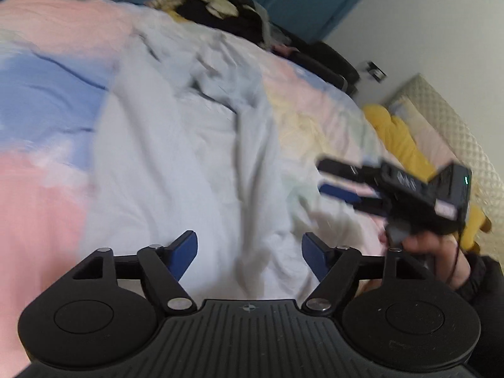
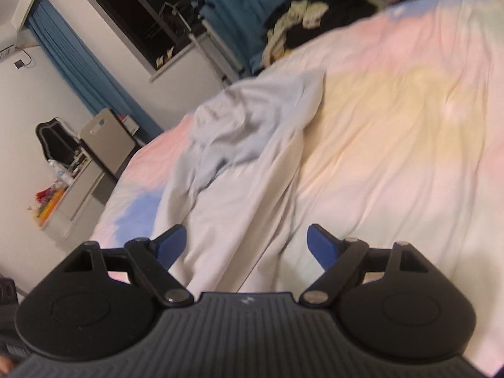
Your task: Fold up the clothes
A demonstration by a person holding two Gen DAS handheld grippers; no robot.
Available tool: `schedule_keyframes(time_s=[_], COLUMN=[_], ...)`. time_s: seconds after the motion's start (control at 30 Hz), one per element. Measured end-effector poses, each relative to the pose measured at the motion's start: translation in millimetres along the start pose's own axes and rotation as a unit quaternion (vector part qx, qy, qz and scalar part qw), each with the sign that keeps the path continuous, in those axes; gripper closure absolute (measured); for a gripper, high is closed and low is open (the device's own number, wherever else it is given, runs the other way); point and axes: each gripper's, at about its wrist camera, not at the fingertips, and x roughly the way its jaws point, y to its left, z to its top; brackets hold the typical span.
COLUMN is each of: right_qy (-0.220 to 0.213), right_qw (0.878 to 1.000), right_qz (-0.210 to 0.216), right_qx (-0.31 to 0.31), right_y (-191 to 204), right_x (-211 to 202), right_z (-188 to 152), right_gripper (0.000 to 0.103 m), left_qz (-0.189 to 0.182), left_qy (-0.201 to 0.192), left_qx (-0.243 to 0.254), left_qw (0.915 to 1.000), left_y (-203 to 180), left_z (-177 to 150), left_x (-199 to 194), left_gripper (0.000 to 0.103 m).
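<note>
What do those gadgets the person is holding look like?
Each is matte black plastic with a ribbed body, two round discs, silver rivets and blue-padded fingers. The right gripper shows a small green light; the hand holding it wears a dark sleeve.

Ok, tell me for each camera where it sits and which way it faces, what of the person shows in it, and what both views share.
Left wrist: sits on the left gripper, tilted down over the pale blue garment on the pastel bedcover; its open blue pads, the right gripper and the hand holding it show.
Right wrist: sits on the right gripper, facing across the garment toward the window; only its open pads show.
Shared: the garment, the bedcover, the dark clothes pile.
</note>
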Motion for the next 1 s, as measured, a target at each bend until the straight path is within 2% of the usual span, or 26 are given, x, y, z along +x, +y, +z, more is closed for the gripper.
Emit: schedule_keyframes(time_s=[0.07, 0.2, 0.3, 0.4, 0.57, 0.73, 0.77, 0.83, 0.9, 1.0], right_qy=[0.024, 0.088, 0.119, 0.14, 0.182, 0.188, 0.187, 0.188, 0.189, 0.184], right_qw=[0.999, 0.995, 0.992, 0.99, 0.983, 0.982, 0.982, 0.982, 0.981, 0.98], right_qz=[0.008, -0.007, -0.014, -0.02, 0.016, 0.011, 0.013, 0.025, 0.038, 0.07], right_qx=[0.025, 0.055, 0.036, 0.027, 0.022, 0.002, 0.001, 0.003, 0.009, 0.03], right_y=[4, 9, 21, 25, 34, 42, 43, 42, 38, 34], right_x=[2, 15, 21, 24, 32, 38, 38, 38, 38, 37], right_z=[-18, -51, -64, -71, -75, -77, -75, -74, -72, -65], right_gripper=[0.018, 0.018, 0.019, 0.019, 0.018, 0.018, 0.022, 0.035, 0.056, 0.072], left_qz=[0.05, 0.099, 0.123, 0.148, 0.135, 0.102, 0.092, 0.083, 0.079, 0.073], left_qy=[-0.005, 0.011, 0.056, 0.053, 0.12, 0.167, 0.176, 0.187, 0.195, 0.207], left_qx=[-0.019, -0.063, -0.014, 0.018, -0.002, -0.003, -0.005, -0.012, -0.019, -0.023], left_qw=[0.9986, 0.993, 0.9908, 0.9875, 0.9835, 0.9807, 0.9801, 0.9788, 0.9773, 0.9752], left_y=[21, 41, 32, 27, 41, 43, 43, 44, 46, 45], left_z=[2, 2, -1, -3, -5, -10, -11, -12, -14, -16], left_x=[-11, -13, 7, 15, 32, 41, 41, 42, 42, 43], left_gripper=[0.025, 0.025, 0.025, 0.025, 0.025, 0.025, 0.024, 0.023, 0.02, 0.017])
